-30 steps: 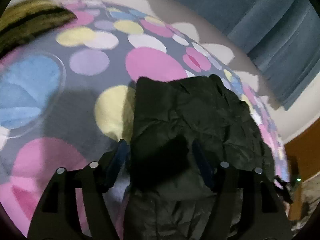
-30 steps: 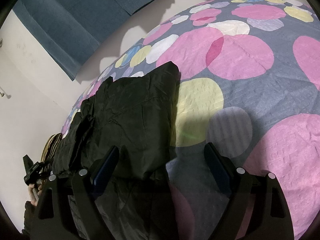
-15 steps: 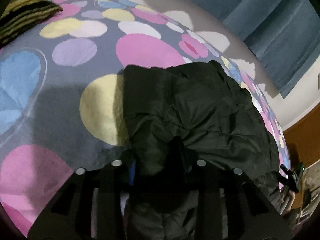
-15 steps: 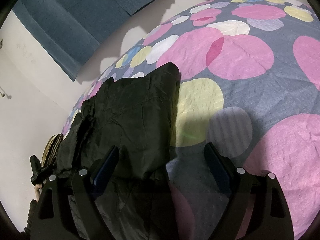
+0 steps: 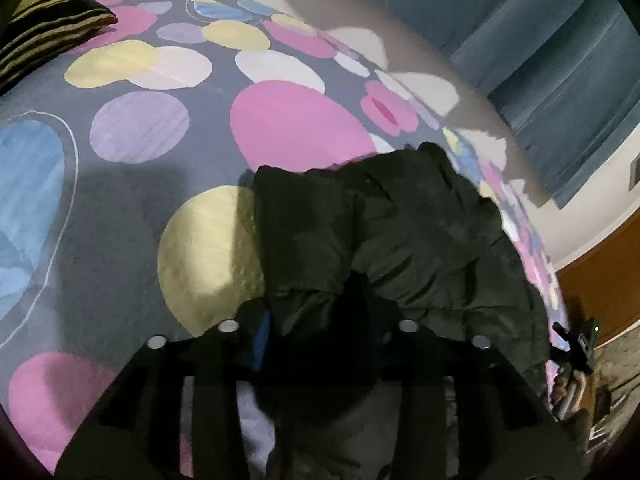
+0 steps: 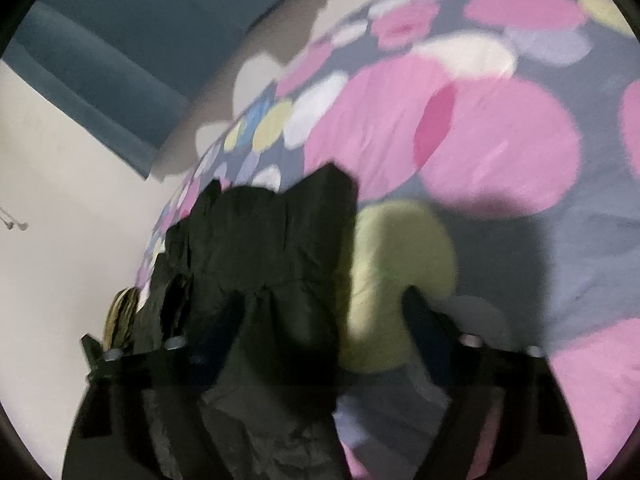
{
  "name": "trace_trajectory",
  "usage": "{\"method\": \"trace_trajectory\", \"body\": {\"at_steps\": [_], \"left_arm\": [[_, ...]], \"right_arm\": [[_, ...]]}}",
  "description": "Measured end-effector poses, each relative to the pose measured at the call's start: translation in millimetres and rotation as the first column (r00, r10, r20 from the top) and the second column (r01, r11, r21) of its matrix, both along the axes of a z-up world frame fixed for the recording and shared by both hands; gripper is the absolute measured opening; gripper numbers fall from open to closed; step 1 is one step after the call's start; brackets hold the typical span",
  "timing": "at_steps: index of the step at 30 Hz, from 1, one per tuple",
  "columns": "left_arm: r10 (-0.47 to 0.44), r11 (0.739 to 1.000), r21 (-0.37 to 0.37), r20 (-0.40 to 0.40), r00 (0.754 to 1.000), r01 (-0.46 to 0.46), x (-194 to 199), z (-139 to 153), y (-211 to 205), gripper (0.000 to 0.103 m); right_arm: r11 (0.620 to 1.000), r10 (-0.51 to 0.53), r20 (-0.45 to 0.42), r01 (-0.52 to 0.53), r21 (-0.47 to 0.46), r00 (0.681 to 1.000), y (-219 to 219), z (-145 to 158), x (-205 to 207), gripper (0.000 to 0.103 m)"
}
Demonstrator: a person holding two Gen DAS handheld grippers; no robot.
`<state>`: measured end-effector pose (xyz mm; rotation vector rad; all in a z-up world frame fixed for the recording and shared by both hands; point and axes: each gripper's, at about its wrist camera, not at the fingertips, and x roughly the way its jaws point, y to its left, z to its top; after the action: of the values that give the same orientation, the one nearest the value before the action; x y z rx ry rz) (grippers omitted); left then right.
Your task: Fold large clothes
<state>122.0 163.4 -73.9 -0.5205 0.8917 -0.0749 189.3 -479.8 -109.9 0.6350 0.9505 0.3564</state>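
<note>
My left gripper (image 5: 320, 332) is closing on the near hem of the dark jacket (image 5: 400, 232), fabric bunched between its jaws. My right gripper (image 6: 324, 320) is closing too, jacket edge between the jaws, not yet pinched. I'd seat both grips before lifting evenly. The jacket lies crumpled, dull black-green, on the spotted bedspread (image 5: 288, 120).

A grey bedspread (image 5: 132, 208) printed with pink, yellow, lilac and blue circles is spread over the bed. A striped cushion (image 5: 48, 28) (yellow and black) is seen at its far corner. Blue curtains (image 5: 568, 80) are hung on the pale wall (image 6: 80, 208).
</note>
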Motion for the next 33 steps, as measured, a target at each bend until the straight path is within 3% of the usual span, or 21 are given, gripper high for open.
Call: {"method": "trace_trajectory", "body": {"at_steps": [3, 8, 11, 13, 15, 17, 19, 25, 30, 33], "left_arm": [[-0.025, 0.999, 0.038, 0.007, 1.0, 0.025, 0, -1, -6, 0.024], [-0.047, 0.997, 0.067, 0.032, 0.998, 0.044, 1, 13, -6, 0.027], [-0.049, 0.996, 0.075, 0.025, 0.998, 0.047, 9, 15, -6, 0.041], [-0.037, 0.998, 0.056, 0.024, 0.999, 0.036, 14, 13, -4, 0.052], [-0.028, 0.999, 0.027, 0.018, 0.999, 0.027, 18, 10, -2, 0.054], [-0.024, 0.999, 0.024, 0.007, 1.0, 0.024, 21, 5, -2, 0.053], [-0.026, 0.998, 0.049, -0.015, 1.0, 0.027, 23, -1, -5, 0.035], [-0.022, 0.998, 0.053, -0.035, 0.999, 0.024, 27, -6, -9, 0.032], [-0.01, 1.0, -0.016, -0.03, 0.999, 0.01, 2, 3, -2, 0.05], [-0.041, 0.999, -0.028, -0.028, 0.999, 0.04, -32, 6, -7, 0.054]], "right_arm": [[0.999, 0.026, -0.012, -0.027, -0.035, 1.0, 7, -5, 5, 0.047], [0.998, 0.049, -0.011, -0.05, -0.025, 0.999, 4, 6, 10, 0.047], [0.999, 0.032, 0.005, -0.032, -0.035, 0.999, 2, 14, 19, 0.059], [0.999, 0.026, 0.01, -0.025, -0.033, 1.0, 3, 15, 27, 0.06], [0.999, 0.034, -0.01, -0.034, -0.034, 0.999, 7, 10, 37, 0.06], [0.996, 0.038, -0.044, -0.041, -0.078, 0.998, 15, 1, 45, 0.054], [0.99, 0.039, -0.037, -0.043, -0.133, 0.999, 21, -1, 47, 0.049], [0.989, 0.041, -0.027, -0.045, -0.142, 0.999, 20, 2, 47, 0.048], [0.997, 0.056, -0.034, -0.058, -0.049, 0.998, 12, 2, 26, 0.063], [0.994, 0.096, -0.03, -0.097, -0.05, 0.995, 13, 5, -3, 0.068]]}}
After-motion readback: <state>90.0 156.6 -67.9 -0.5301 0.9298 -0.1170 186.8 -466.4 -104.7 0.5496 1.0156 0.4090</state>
